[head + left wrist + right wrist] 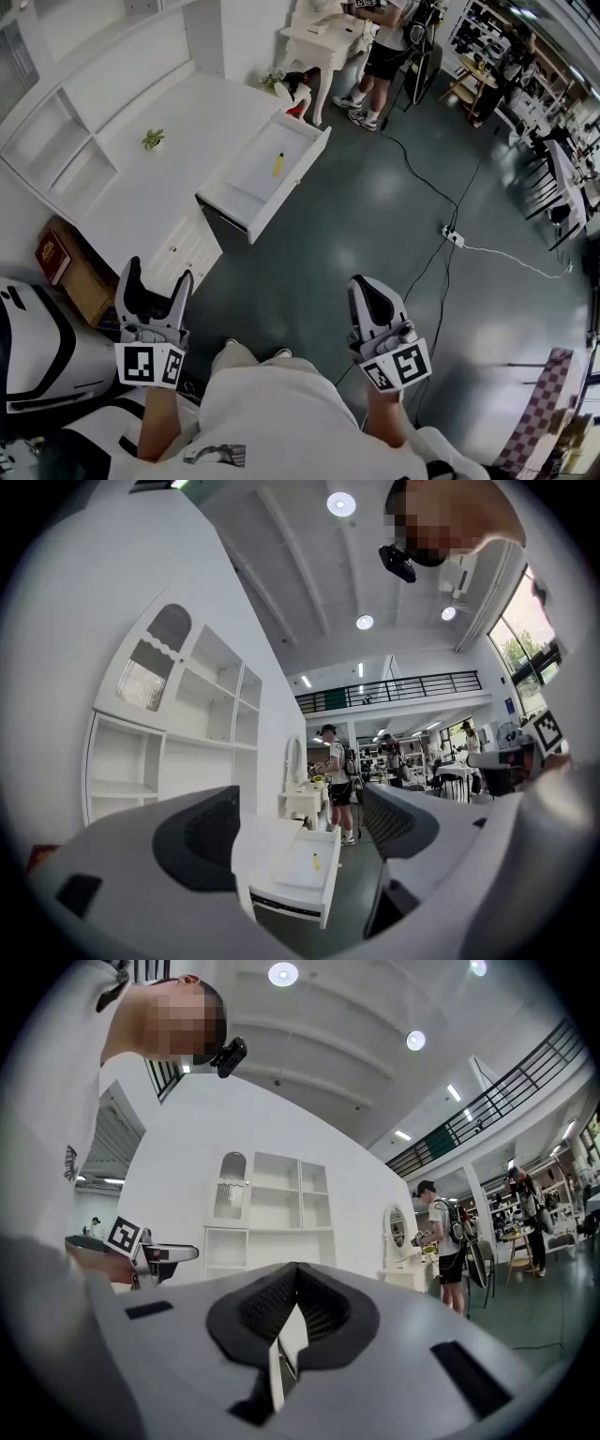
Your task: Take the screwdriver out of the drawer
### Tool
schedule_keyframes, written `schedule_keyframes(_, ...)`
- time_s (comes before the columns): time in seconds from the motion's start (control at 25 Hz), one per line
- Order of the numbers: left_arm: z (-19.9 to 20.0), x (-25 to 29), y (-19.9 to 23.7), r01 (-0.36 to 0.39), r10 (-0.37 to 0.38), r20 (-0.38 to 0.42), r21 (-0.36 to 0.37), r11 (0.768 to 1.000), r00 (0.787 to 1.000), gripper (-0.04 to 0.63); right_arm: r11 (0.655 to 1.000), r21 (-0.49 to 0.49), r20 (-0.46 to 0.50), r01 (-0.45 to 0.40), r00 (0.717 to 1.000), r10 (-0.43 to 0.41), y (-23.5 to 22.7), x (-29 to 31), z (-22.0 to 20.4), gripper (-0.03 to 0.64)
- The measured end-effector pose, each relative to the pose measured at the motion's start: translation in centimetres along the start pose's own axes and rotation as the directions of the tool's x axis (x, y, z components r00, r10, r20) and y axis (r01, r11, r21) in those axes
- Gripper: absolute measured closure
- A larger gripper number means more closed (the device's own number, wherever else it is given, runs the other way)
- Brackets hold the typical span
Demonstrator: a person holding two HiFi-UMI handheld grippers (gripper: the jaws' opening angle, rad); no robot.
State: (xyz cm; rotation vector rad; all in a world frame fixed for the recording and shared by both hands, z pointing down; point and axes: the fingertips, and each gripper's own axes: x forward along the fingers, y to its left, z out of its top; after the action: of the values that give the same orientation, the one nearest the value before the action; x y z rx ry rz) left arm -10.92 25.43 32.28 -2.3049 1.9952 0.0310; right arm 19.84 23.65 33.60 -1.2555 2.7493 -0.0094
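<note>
The screwdriver [278, 164], small and yellow from where we stand, lies loose on the white bottom of the drawer [246, 183], towards its far side and touching neither wall. The drawer is pulled fully out of a white desk [187, 122] with open shelving at its back, and a little green plant [153, 140] sits on the desktop. We hold both tools low in front of us, well apart from the drawer, with grey floor [375, 216] between. The left gripper [157, 279] has its jaws spread wide with nothing between them; looking along it, we see the open drawer and the yellow tool framed in the gap. The right gripper [367, 289] has its jaws pressed together, tips meeting, and carries nothing. Beyond the desk a person [384, 42] stands at a white dressing table [314, 42], and a power strip [454, 237] trails its cable across the floor.
</note>
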Motion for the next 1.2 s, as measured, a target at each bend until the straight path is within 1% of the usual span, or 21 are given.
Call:
schedule_keyframes(0.08,-0.3,0.0,-0.3,0.001,-0.001,-0.015,0.014,1.0,1.0,0.175,1.0,0.007,-0.003,0.001,1.0,-0.001,-0.4,-0.3,-0.4,0.607)
schedule_keyframes(0.16,-0.8,0.1,-0.5,0.002,-0.001,-0.031,0.025,1.0,1.0,0.16,1.0,0.014,-0.006,-0.001,1.0,0.001,-0.7,-0.1,-0.8,0.607)
schedule_keyframes(0.36,-2.1,1.4,-0.8,0.01,-0.008,-0.061,0.027,1.0,0.998,0.156,1.0,0.02,-0.012,-0.012,1.0,0.013,-1.3,1.0,-1.2,0.607)
schedule_keyframes(0.56,-3.7,5.0,-0.6,0.041,-0.04,-0.071,0.017,0.999,0.997,0.156,1.0,0.019,-0.031,0.004,1.0,-0.003,-2.7,3.2,-2.1,0.607)
schedule_keyframes(0.76,-5.2,11.6,0.9,0.08,-0.082,-0.076,-0.021,0.997,0.994,0.155,0.999,0.003,-0.045,0.047,0.998,-0.047,-5.7,7.8,-2.3,0.607)
schedule_keyframes(0.96,-6.1,19.9,2.9,0.128,-0.13,-0.069,-0.042,0.991,0.989,0.155,0.997,-0.021,-0.068,0.068,0.995,-0.069,-9.0,15.0,-2.5,0.607)
schedule_keyframes(1.08,-7.0,24.3,4.4,0.163,-0.169,-0.081,-0.072,0.984,0.982,0.155,0.996,-0.036,-0.079,0.081,0.993,-0.084,-10.3,19.4,-2.4,0.607)
schedule_keyframes(1.2,-7.7,27.8,5.3,0.213,-0.221,-0.099,-0.088,0.973,0.97,0.156,0.995,-0.039,-0.083,0.097,0.992,-0.1,-11.2,23.4,-2.3,0.607)
